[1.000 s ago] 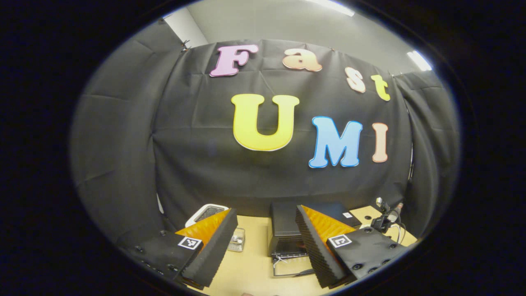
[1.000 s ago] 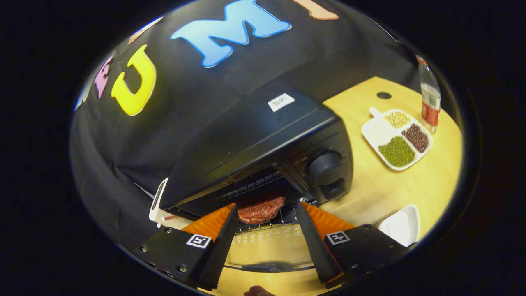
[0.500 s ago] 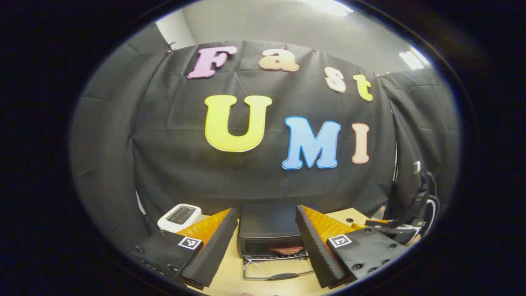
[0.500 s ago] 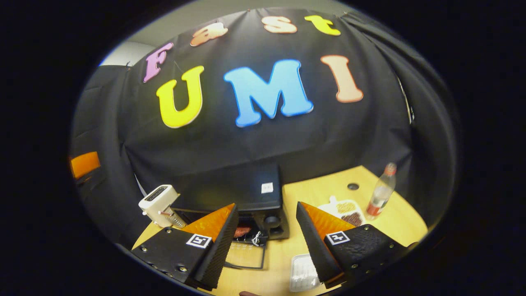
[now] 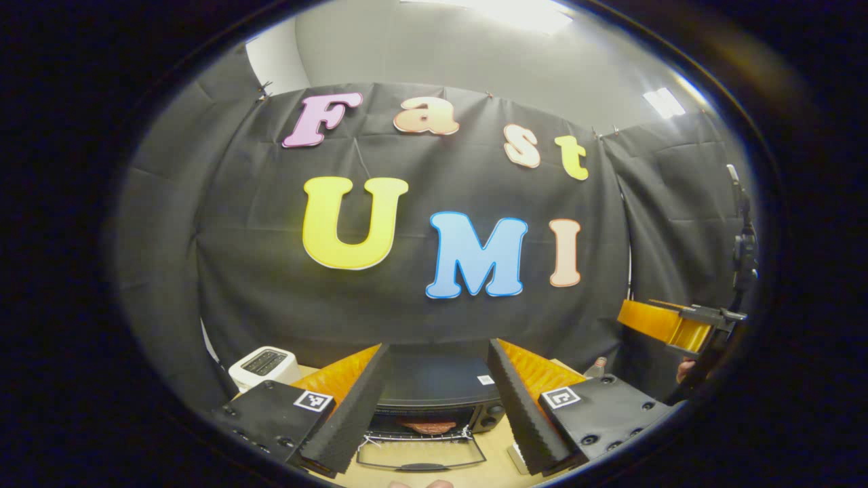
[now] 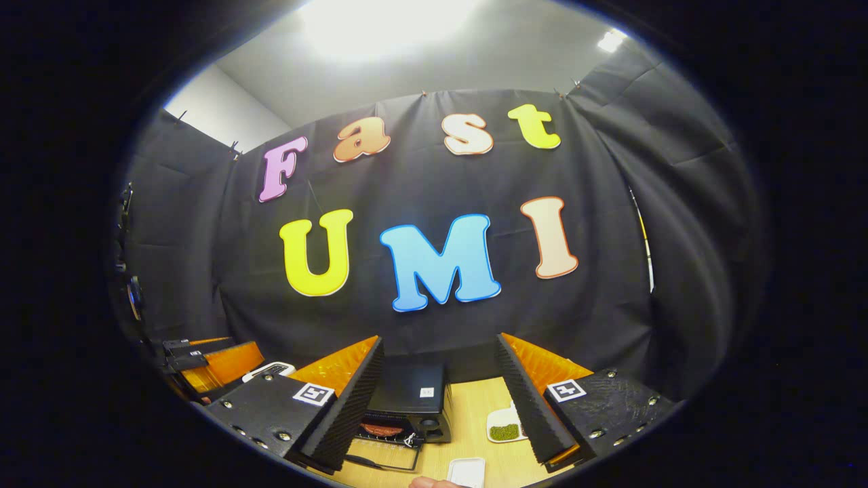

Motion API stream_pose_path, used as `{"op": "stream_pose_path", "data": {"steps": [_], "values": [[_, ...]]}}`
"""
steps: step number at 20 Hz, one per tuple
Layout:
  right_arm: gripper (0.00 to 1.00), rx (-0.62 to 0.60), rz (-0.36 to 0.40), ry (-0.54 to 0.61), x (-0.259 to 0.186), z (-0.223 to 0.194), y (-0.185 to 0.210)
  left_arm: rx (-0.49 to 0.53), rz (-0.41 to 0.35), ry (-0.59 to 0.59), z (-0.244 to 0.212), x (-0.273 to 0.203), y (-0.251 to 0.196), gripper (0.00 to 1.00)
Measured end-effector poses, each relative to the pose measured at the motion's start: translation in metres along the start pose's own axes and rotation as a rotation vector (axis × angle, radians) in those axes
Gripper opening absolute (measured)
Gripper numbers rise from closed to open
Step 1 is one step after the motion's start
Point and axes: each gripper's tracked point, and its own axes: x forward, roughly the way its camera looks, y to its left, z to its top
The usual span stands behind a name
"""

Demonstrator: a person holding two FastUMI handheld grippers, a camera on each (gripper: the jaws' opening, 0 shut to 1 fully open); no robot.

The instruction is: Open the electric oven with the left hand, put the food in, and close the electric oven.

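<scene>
The black electric oven [image 5: 434, 379] stands on the wooden table with its glass door [image 5: 420, 453] folded down flat. A brown meat patty [image 5: 426, 427] lies on the rack inside. My left gripper [image 5: 438, 344] hangs open and empty, well back from the oven and above it. In the right gripper view the same oven [image 6: 410, 392] sits low and small, with the patty [image 6: 382, 430] inside and the door [image 6: 380, 455] down. My right gripper [image 6: 439, 337] is open and empty too, raised far from the oven. Each gripper appears at the edge of the other's view.
A white toaster [image 5: 264, 366] stands left of the oven. Right of the oven lie a white tray of beans [image 6: 505, 428] and a white dish [image 6: 466, 471] near the table's front. A bottle top [image 5: 597, 366] shows at the back right.
Both grippers have drawn back and risen away from the oven. The right gripper was close to the patty on the rack; now the oven looks small. The door stays down.
</scene>
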Motion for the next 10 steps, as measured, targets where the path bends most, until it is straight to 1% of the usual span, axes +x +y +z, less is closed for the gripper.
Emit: {"op": "stream_pose_path", "data": {"steps": [1,2,3,5,6,7,9,10], "values": [[0.99,-0.005,-0.005,-0.005,-0.002,0.002,-0.003,0.003,-0.004,0.02,-0.006,0.002,-0.005,0.99],[0.99,-0.015,-0.006,-0.002,-0.002,0.002,-0.006,0.011,-0.006,0.042,-0.014,0.003,-0.008,0.99],[0.98,-0.022,-0.009,0.003,-0.003,0.0,-0.01,0.018,-0.007,0.066,-0.022,0.005,-0.011,0.96],[0.98,-0.025,-0.013,0.015,0.001,-0.003,-0.016,0.023,-0.023,0.116,-0.041,0.008,-0.017,0.96],[0.98,-0.024,-0.017,0.021,-0.001,-0.004,-0.02,0.023,-0.028,0.147,-0.053,0.009,-0.019,0.99],[0.98,-0.022,-0.018,0.024,-0.001,-0.005,-0.023,0.022,-0.031,0.184,-0.068,0.011,-0.02,0.99],[0.98,-0.017,-0.019,0.034,-0.001,-0.007,-0.028,0.008,-0.032,0.26,-0.098,0.012,-0.021,0.93],[0.98,-0.012,-0.015,0.039,0.0,-0.007,-0.028,0.004,-0.028,0.289,-0.11,0.014,-0.021,0.94]]}}
